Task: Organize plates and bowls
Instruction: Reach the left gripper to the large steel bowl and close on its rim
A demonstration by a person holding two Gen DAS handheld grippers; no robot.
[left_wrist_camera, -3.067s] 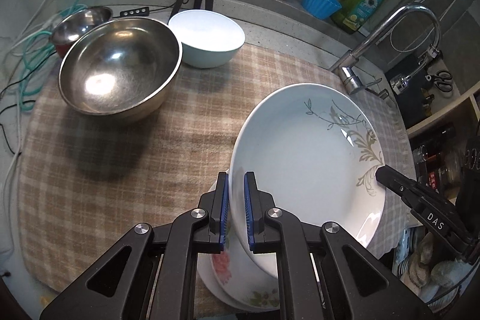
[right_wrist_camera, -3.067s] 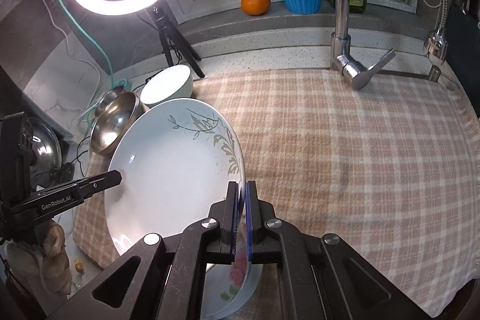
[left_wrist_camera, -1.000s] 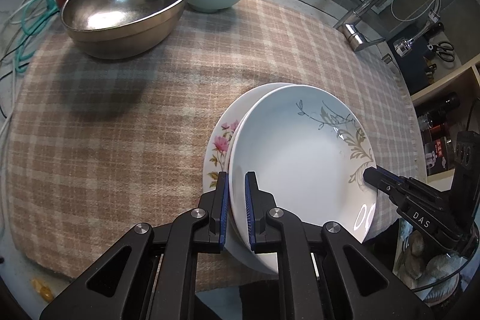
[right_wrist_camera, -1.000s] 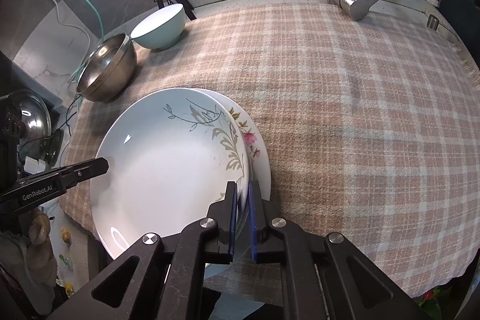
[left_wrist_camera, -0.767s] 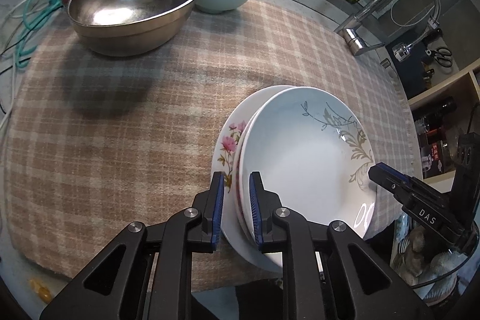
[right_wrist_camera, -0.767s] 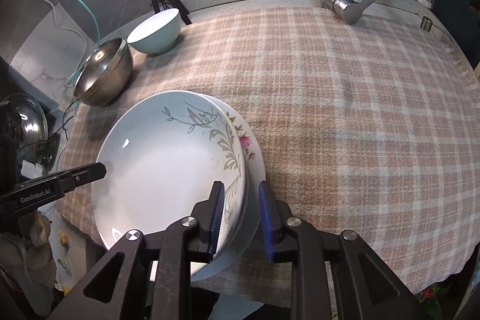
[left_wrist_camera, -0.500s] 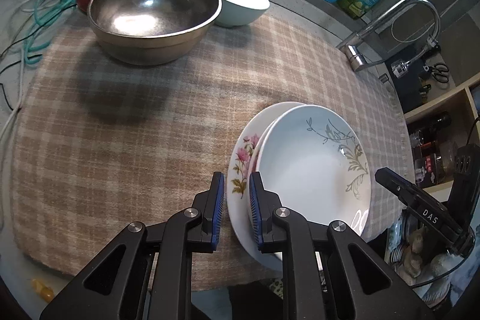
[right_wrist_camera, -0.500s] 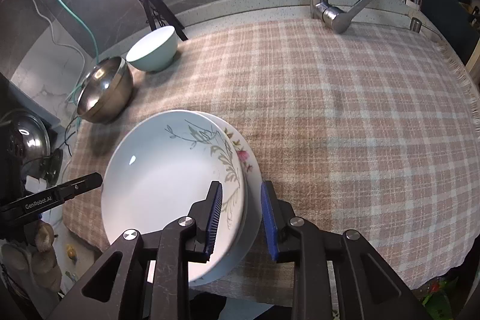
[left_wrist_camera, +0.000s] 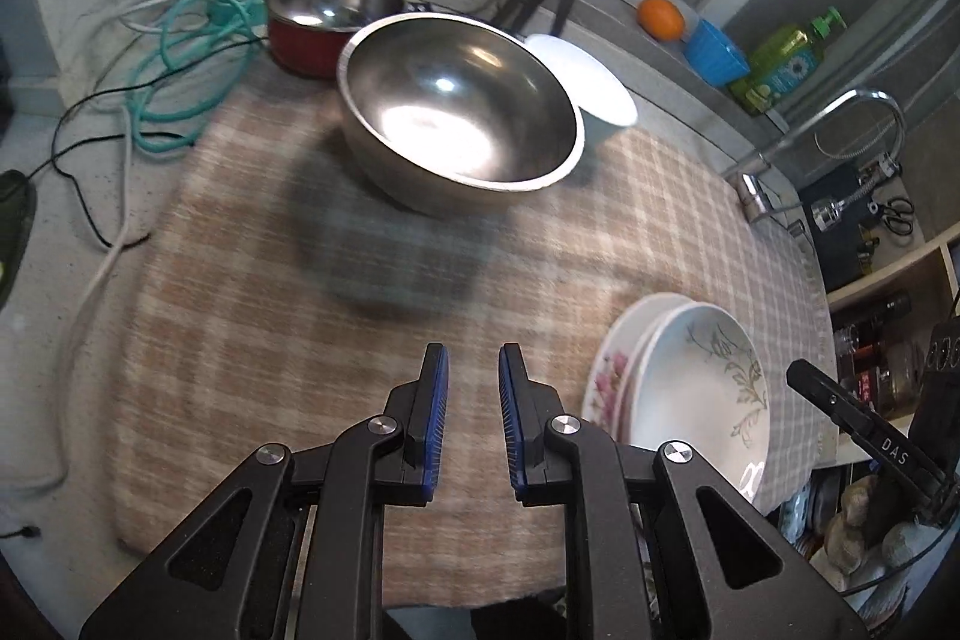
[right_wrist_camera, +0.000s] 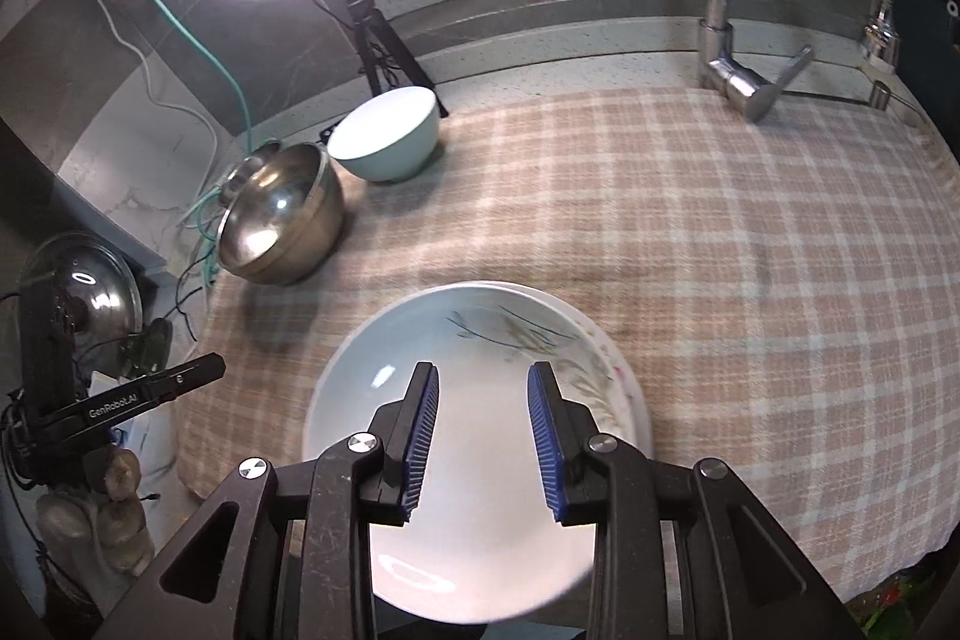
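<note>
Under right tongs (right_wrist_camera: 482,415): leaf plate (right_wrist_camera: 474,460) stacked on flower plate (right_wrist_camera: 624,388), both flat on cloth (right_wrist_camera: 690,232) near front edge, released. Right jaws spread, just been opening, nothing between pads, plate below. Left tongs (left_wrist_camera: 471,409) spread slightly, just been opening, empty; plates off to their right, steel bowl (left_wrist_camera: 459,112) ahead, white bowl (left_wrist_camera: 591,82) and red pot (left_wrist_camera: 327,19) beyond it. Bowls probably next, likely nested.
</note>
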